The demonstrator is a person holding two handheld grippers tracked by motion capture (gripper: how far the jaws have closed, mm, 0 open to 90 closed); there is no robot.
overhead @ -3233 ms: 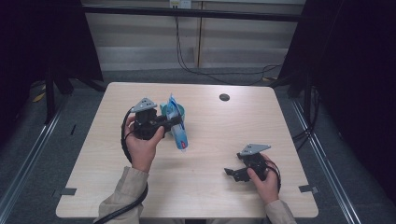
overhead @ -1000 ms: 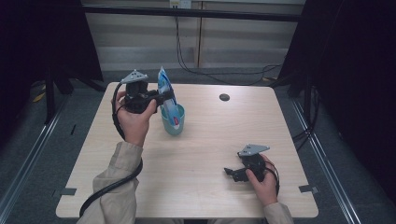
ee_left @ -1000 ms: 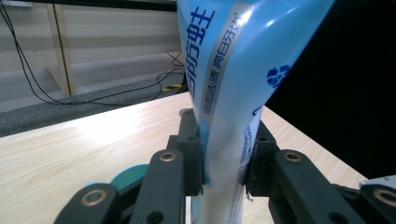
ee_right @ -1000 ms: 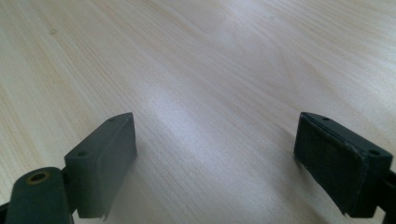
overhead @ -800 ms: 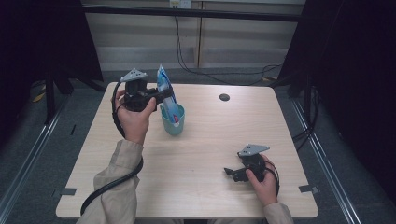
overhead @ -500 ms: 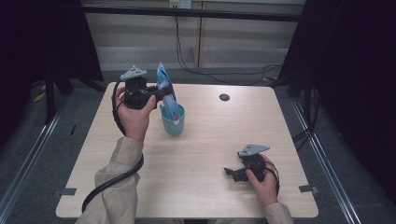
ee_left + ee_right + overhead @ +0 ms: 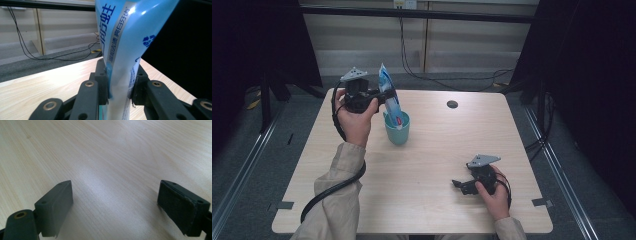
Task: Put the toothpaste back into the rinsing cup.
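Observation:
A blue and white toothpaste tube (image 7: 390, 97) stands tilted, its lower end down inside a teal cup (image 7: 397, 129) on the table. My left gripper (image 7: 379, 98) is shut on the tube's upper part, above the cup. In the left gripper view both black pads press the tube (image 7: 125, 52) from either side. My right gripper (image 7: 458, 184) rests low on the table near the front right, held by a hand. In the right gripper view its jaws stand wide apart over bare wood, with nothing between them (image 7: 115, 205).
A small dark round hole or grommet (image 7: 452, 104) lies at the table's (image 7: 432, 165) far right part. Black cables trail from each gripper; one loops off the front left edge (image 7: 332, 192). Dark curtains and metal rails flank the table.
The left gripper with the tube has risen from the table to above the cup, and the tube's lower end now sits in the cup. The right gripper stayed put.

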